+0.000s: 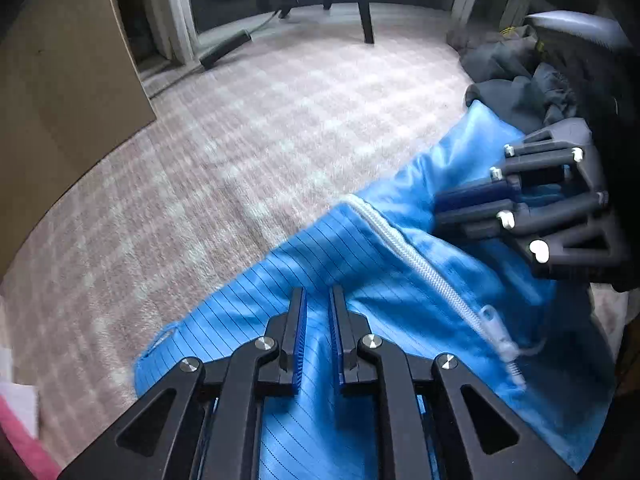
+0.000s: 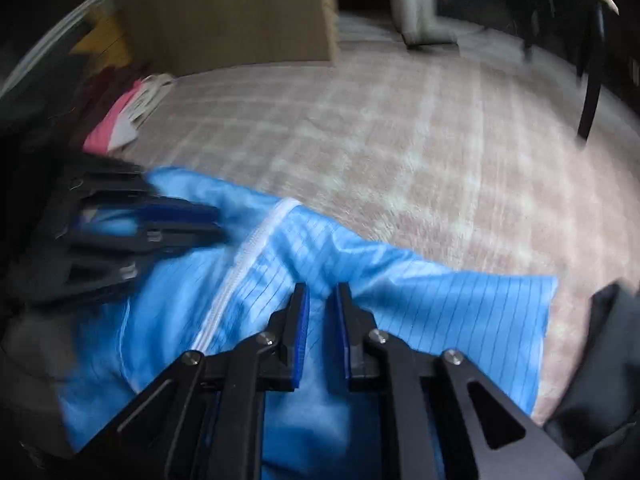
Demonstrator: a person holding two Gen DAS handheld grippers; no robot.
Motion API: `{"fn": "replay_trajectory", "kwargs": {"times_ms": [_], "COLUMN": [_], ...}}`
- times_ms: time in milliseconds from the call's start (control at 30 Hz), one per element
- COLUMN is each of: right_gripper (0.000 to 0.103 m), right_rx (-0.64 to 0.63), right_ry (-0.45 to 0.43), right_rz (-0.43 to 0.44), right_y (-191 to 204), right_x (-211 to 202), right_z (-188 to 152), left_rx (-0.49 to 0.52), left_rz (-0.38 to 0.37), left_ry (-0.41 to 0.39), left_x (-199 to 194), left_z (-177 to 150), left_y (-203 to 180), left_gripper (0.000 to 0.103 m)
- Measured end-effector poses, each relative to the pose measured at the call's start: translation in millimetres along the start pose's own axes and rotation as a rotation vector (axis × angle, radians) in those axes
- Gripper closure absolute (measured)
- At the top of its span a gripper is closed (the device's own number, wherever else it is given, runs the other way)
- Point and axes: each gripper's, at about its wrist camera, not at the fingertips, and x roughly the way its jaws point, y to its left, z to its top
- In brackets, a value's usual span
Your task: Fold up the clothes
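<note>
A blue pinstriped zip-up garment (image 1: 352,264) is lying bunched on the checked carpet (image 1: 248,128), its white zipper (image 1: 420,264) running between the two tools. The left hand-held gripper (image 1: 318,300) is pinching a raised fold of it, jaws narrowed with fabric between them; the right hand-held gripper (image 2: 322,296) is gripping another fold likewise. Only the left view is showing the grey clothes pile (image 1: 516,80); only the right view is showing pink and white items (image 2: 120,124) beside a cardboard box (image 2: 224,12). Motion blur is smearing the right view, and the garment's lower part is cut off.
</note>
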Motion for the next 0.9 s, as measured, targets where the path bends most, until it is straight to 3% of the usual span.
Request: {"fn": "replay_trajectory", "kwargs": {"times_ms": [67,133,167,200,233,300,400,467,533,567,600,633,700,800,867,900], "right_gripper": [0.089,0.089,0.089,0.089,0.089,0.089,0.090,0.090,0.077,0.054,0.036,0.034,0.034,0.034,0.033,0.031], "right_rx": [-0.012,-0.020,0.003,0.030,0.089,0.200,0.196,0.193,0.258,0.302,0.355,0.381,0.429,0.437,0.391,0.348], "right_ry": [-0.040,-0.079,-0.096,-0.108,-0.087,-0.043,0.037,0.044,-0.013,-0.041,-0.081,-0.084,-0.087,-0.046,-0.051,-0.043], "right_rz": [-0.015,-0.033,-0.079,-0.117,-0.088,-0.032,-0.047,-0.047,-0.076,-0.087,-0.073,-0.052,-0.011,-0.050,-0.096,-0.128], "right_y": [1.4,1.7,-7.5,-16.7,-25.9,-43.3,-42.0,-42.8,-53.2,-59.4,-66.3,-69.8,-76.2,-70.5,-61.1,-51.9], "right_x": [-23.7,-47.2,-57.6,-66.3,-61.6,-51.9,-35.4,-52.4,-77.8,-85.5,-91.0,-86.8,-78.2,-61.8,-58.8,-55.5], "right_z": [-6.6,-13.3,-18.3,-23.9,-34.6,-56.2,-90.3,-95.4,-97.9,-99.8,-102.5,-104.0,-106.5,-106.5,-108.2,-106.8], "left_rx": [-0.072,-0.097,-0.104,-0.102,-0.100,-0.099,-0.166,-0.238,-0.317,-0.356,-0.395,-0.434,-0.493,-0.589,-0.594,-0.592], "left_rz": [0.024,0.007,0.001,-0.001,-0.004,0.024,0.033,0.033,0.032,0.032,0.031,0.031,0.012,-0.015,0.067,0.055], "left_ry": [-0.006,-0.074,-0.077,-0.050,-0.022,0.051,0.080,0.069,0.011,-0.018,-0.047,-0.076,-0.083,-0.113,-0.081,-0.048], "left_x": [-13.9,-41.5,-44.8,-34.5,-24.1,3.1,37.4,46.3,49.7,51.4,53.1,54.8,74.5,108.7,148.6,168.7], "left_z": [-6.6,-24.9,-30.2,-39.1,-48.1,-66.9,-84.7,-87.6,-90.1,-91.4,-92.7,-93.9,-93.5,-83.5,-74.6,-73.3], "left_y": [16.4,16.9,11.8,8.7,5.6,4.0,19.2,25.8,29.6,31.5,33.4,35.3,37.6,46.0,44.4,43.1], "left_gripper": [0.096,0.095,0.095,0.094,0.088,0.089,0.092,0.094,0.085,0.079,0.063,0.050,0.049,0.049,0.049,0.050]}}
